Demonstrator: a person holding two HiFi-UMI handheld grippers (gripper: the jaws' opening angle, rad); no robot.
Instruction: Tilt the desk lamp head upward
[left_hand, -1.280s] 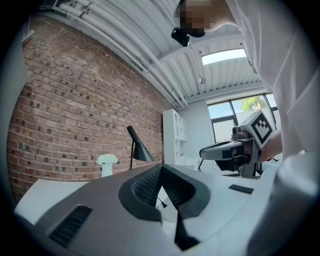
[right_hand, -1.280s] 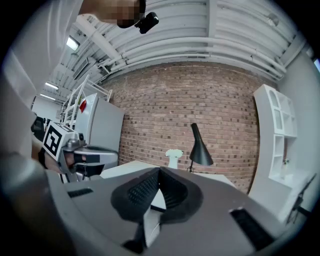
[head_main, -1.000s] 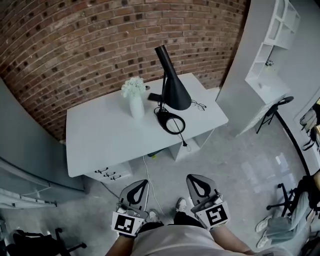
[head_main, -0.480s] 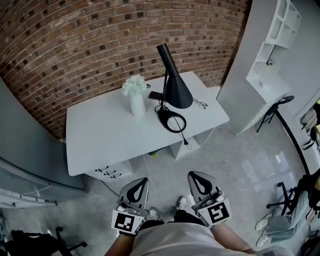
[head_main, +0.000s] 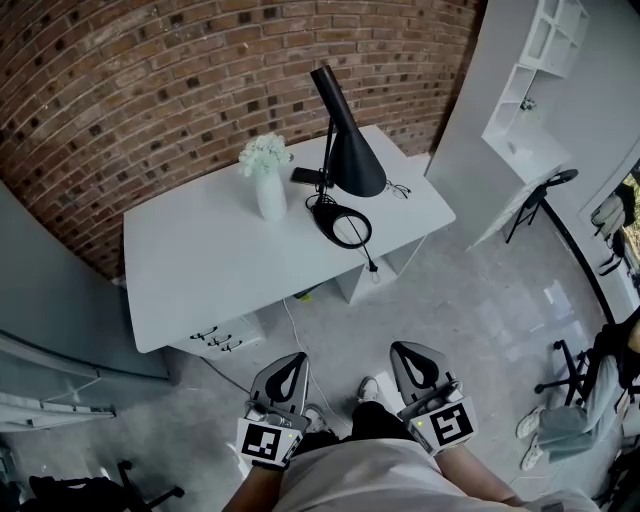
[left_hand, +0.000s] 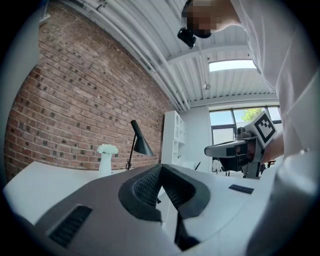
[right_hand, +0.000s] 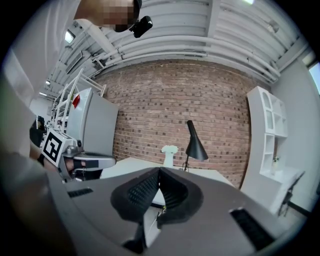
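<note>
Desk lamp head (head_main: 350, 150), black and cone-shaped, on the right half of the white bench (head_main: 190, 270), wide mouth facing down over the ring-shaped lamp base (head_main: 342, 226). Long axis steeply slanted, narrow tip high toward the brick wall (head_main: 150, 90), mouth low toward the bench's near edge.

Just left of it, a white vase (head_main: 268, 195) of flowers; just right, a pair of glasses (head_main: 399, 188).

Well apart from all this, low at the person's waist over the floor, left tongs (head_main: 291, 362) and right tongs (head_main: 409, 352), both pinched together with tips meeting and nothing between them.

Lamp head lying straight ahead, roughly midway between the 2 pairs, neither clearly nearer.

Judged not yet begun: calls for closing on the bench first, then lifting under the mouth end.
</note>
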